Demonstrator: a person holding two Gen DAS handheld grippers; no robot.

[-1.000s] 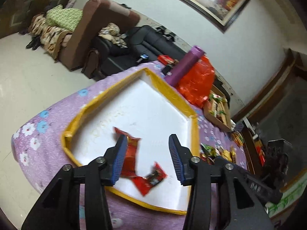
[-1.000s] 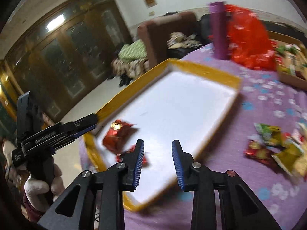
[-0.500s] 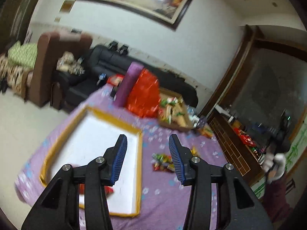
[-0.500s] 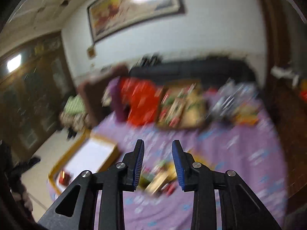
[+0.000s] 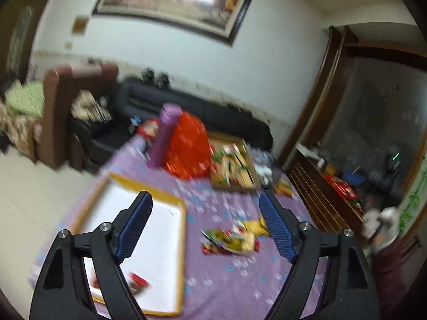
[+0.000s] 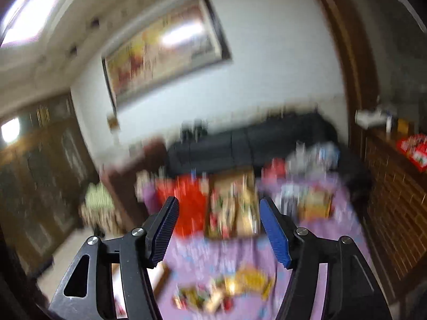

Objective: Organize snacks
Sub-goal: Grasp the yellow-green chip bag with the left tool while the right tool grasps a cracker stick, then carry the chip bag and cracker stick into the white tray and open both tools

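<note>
My left gripper [image 5: 205, 224] hangs above the table with its jaws spread wide and nothing between them. Under its left finger I see the tray [image 5: 170, 242], white inside with a yellow rim, lying toward the table's left edge; a red snack packet [image 5: 137, 284] sits in its near end. Just right of the tray, on the purple flowered cloth [image 5: 229, 280], lies a loose heap of snacks [image 5: 234, 237] in yellow, green and red wrappers. Further back I make out a purple tube [image 5: 165, 136] upright beside a red bag [image 5: 190, 146], then a wooden box [image 5: 232, 162] of packets toward the far edge.

My right gripper [image 6: 217, 229] is also wide open and empty. Its view is badly blurred; I can make out the heap of snacks [image 6: 224, 290] low between the fingers, and the red bag [image 6: 190, 208] beyond.
</note>
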